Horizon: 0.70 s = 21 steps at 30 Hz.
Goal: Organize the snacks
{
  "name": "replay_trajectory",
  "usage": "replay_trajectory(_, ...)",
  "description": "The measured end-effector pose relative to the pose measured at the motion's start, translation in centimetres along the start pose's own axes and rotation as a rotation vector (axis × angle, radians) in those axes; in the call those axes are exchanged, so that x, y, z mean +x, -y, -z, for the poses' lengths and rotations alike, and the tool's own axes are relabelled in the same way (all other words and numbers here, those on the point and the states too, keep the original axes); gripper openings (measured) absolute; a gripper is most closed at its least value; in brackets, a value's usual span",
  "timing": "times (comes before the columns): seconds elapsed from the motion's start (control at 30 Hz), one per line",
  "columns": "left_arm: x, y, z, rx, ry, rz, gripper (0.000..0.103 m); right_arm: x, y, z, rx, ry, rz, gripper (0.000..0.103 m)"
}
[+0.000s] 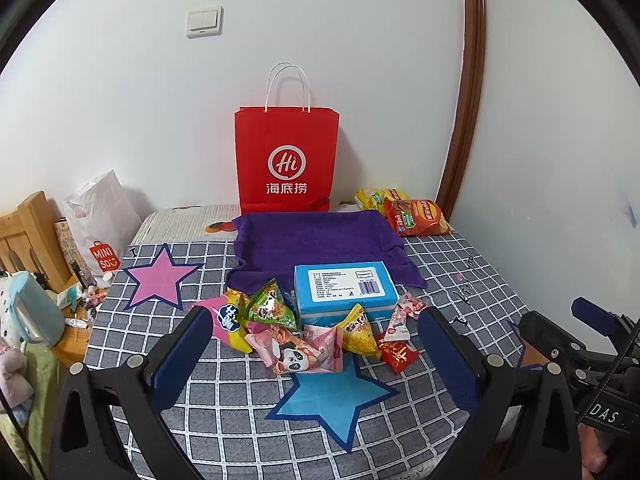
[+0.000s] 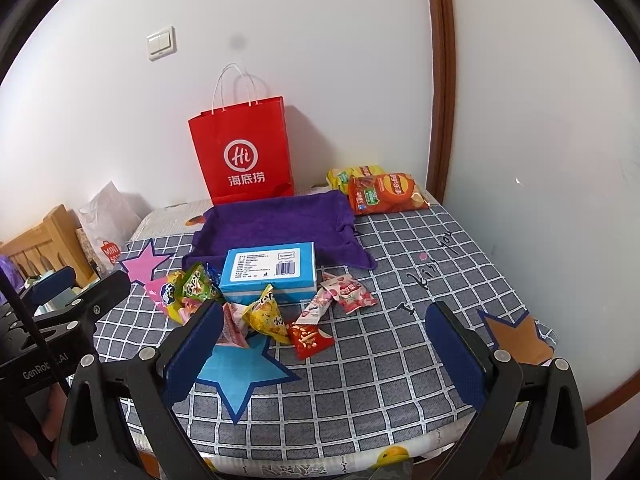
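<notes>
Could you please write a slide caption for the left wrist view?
Open left gripper hovering above small snack packets beside a blue box.

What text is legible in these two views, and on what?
"Hi" and "海底捞": red paper bag with white handles, standing against the wall.
"MINISO": white plastic bag beside the table.
"GenRob..AI", partly hidden: black body of the left tongs.
"DAS", cut off: black body of the right tongs.
Too small or blurred: white label and barcode on the blue rectangular box, all snack packets, handwriting on the checked tablecloth.
</notes>
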<state>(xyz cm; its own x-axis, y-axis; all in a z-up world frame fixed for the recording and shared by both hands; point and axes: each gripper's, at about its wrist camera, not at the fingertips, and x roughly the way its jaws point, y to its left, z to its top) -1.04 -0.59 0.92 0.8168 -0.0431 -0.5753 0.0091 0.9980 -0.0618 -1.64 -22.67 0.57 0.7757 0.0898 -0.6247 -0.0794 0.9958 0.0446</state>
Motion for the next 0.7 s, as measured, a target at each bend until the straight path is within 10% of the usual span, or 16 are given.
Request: replay_trajectory(0.7, -0.02, 0.03, 0.36, -0.005, 0.001, 0.003, 0.102, 0.04, -0.28, -0.02, -0.009, 0.001, -0.008, 0.100)
